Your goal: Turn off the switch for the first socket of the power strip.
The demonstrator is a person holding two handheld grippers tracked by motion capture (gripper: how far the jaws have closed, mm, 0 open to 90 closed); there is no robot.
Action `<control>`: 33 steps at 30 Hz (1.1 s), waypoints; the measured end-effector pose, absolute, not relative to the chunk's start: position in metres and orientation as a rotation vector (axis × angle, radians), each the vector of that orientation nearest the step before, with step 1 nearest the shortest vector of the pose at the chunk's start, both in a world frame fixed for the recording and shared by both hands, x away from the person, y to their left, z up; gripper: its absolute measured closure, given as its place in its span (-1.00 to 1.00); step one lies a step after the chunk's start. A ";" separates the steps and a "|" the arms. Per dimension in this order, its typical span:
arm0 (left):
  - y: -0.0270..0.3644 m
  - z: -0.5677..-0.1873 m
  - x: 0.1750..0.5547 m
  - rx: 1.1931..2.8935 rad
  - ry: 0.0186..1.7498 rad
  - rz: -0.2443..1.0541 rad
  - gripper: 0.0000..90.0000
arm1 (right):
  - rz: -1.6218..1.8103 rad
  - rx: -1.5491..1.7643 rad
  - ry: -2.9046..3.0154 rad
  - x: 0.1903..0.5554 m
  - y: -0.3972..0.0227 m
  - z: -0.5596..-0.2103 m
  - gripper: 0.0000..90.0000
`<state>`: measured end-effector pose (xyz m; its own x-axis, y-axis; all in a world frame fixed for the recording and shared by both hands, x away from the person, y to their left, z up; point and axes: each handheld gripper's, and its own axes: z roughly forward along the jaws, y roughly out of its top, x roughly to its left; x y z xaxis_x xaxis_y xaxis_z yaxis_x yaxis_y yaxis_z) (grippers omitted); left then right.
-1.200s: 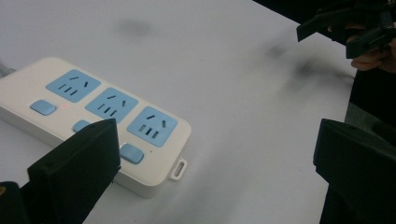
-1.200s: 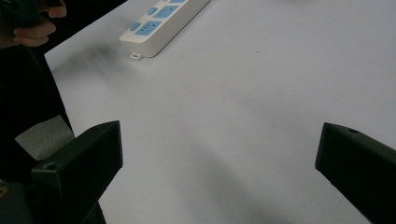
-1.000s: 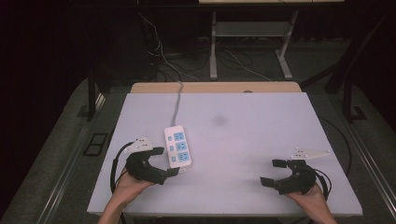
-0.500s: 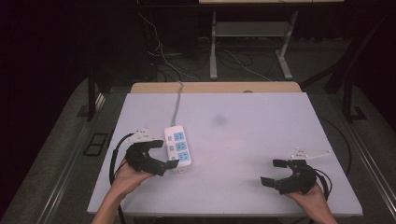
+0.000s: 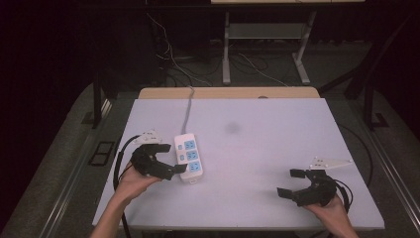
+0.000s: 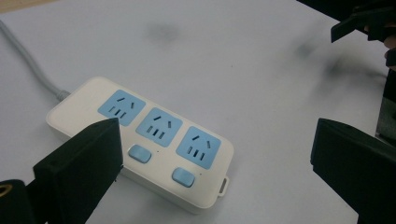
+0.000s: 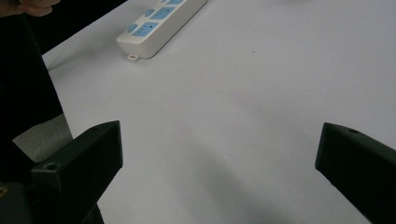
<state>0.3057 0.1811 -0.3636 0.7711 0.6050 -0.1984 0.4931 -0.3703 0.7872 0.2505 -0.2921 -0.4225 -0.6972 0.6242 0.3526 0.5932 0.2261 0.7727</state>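
A white power strip (image 5: 188, 157) with three blue sockets lies left of centre on the pale table (image 5: 257, 148). My left gripper (image 5: 175, 159) is at the strip's left side, open, with its jaws reaching toward the near end. In the left gripper view the strip (image 6: 154, 133) lies between and just beyond the spread jaws of the left gripper (image 6: 217, 144), which hold nothing. My right gripper (image 5: 290, 183) is open over bare table near the front right. From the right gripper view, the strip (image 7: 161, 21) is far off at the top, beyond the right gripper (image 7: 219, 144).
The strip's grey cable (image 5: 187, 106) runs to the far table edge, where a wooden board (image 5: 228, 92) lies. A dark smudge (image 5: 232, 128) marks the table's middle. Loose cables and a metal frame (image 5: 226, 54) stand on the floor behind.
My left gripper has moved forward, away from the person, and now sits alongside the power strip. The right gripper and the strip have stayed in place.
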 end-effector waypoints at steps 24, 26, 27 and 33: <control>0.182 -0.354 0.330 2.126 0.838 0.167 -0.91 | 1.504 1.213 2.435 0.251 -0.293 -0.423 -0.99; 0.182 -0.353 0.332 2.139 0.839 0.167 -0.90 | 1.505 1.212 2.435 0.251 -0.293 -0.423 -0.99; 0.182 -0.353 0.334 2.145 0.840 0.167 -0.89 | 1.505 1.211 2.436 0.250 -0.293 -0.423 -0.99; 0.181 -0.351 0.341 2.180 0.851 0.170 -0.87 | 1.502 1.212 2.440 0.250 -0.293 -0.423 -0.99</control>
